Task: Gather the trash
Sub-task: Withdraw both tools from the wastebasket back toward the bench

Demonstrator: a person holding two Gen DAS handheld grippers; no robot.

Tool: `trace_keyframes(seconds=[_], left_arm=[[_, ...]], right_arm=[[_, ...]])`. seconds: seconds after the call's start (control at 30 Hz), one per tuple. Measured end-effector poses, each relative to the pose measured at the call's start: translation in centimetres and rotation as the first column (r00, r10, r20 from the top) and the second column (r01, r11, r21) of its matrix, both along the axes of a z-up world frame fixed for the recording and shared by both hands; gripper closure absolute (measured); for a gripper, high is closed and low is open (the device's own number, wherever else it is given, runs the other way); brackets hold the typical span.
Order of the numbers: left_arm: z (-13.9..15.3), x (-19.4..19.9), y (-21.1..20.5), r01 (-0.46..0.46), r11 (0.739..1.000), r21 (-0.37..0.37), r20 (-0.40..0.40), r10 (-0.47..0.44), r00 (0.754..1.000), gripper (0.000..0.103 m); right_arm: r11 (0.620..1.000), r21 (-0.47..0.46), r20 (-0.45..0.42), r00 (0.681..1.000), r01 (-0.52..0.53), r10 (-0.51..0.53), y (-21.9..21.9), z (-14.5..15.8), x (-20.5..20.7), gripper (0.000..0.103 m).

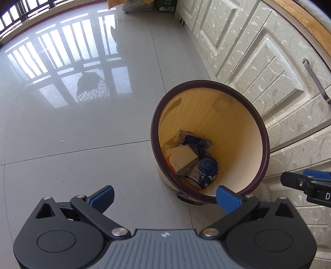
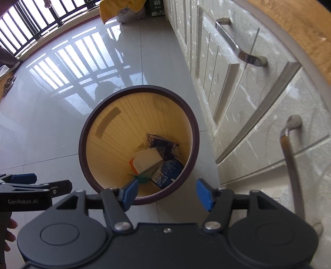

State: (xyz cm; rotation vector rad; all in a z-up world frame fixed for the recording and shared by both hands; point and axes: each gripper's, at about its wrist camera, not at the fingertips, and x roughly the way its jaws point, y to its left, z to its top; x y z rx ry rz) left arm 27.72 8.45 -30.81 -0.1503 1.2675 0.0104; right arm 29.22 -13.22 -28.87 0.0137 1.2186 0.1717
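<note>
On the glossy tiled floor (image 1: pixel 82 128), just beside the cream cabinet doors (image 1: pixel 258 68), we list one round waste bin (image 2: pixel 192 128) with a dark brown rim and a ribbed yellow interior, standing upright.

Contents at the bottom of the bin, as we see them:
- one dark blue can (image 2: pixel 167 171), lying on its side;
- one white carton or card (image 2: pixel 148 161) with an orange edge, resting partly over the can;
- one dark crumpled wrapper (image 2: pixel 161 142), behind both, against the wall;
- a scrap of green, too small for us to identify.

Above the near rim we hold the left gripper (image 1: pixel 164 198), its blue pads spread wide with nothing between them. To its right we hold the right gripper (image 2: pixel 167 194), jaws likewise parted and empty.

At the far end of the floor we note a yellow-and-white sack (image 2: pixel 122 10) beside a green box (image 2: pixel 156 8), near a barred window (image 2: pixel 20 22).
</note>
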Motion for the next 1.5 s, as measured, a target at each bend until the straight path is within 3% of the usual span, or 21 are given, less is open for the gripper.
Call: trace_keyframes(seconds=[0.3, 0.47, 1.0, 1.5], left_arm=[[2.4, -1.9, 0.2, -0.006, 1.0, -0.002, 0.04, 0.006, 0.999, 0.0], [4.3, -3.2, 0.2, 0.002, 1.0, 0.004, 0.074, -0.003, 0.997, 0.0], [10.4, -8.7, 1.6, -0.007, 1.0, 0.003, 0.2, 0.006, 0.98, 0.0], [15.7, -13.8, 1.2, -0.033, 0.999, -0.03, 0.364, 0.042, 0.93, 0.0]], right_arm=[[1.0, -0.022, 0.067, 0.998, -0.006, 0.007, -0.1, 2.0, -1.8, 0.005], [0.999, -0.036, 0.096, 0.995, -0.004, 0.008, -0.1, 3.3, -3.0, 0.0], [0.998, -0.058, 0.212, 0.977, -0.003, 0.015, -0.5, 8.5, -8.3, 0.0], [0.997, -0.071, 0.379, 0.926, 0.021, 0.008, -1.6, 14.6, -13.7, 0.0]])
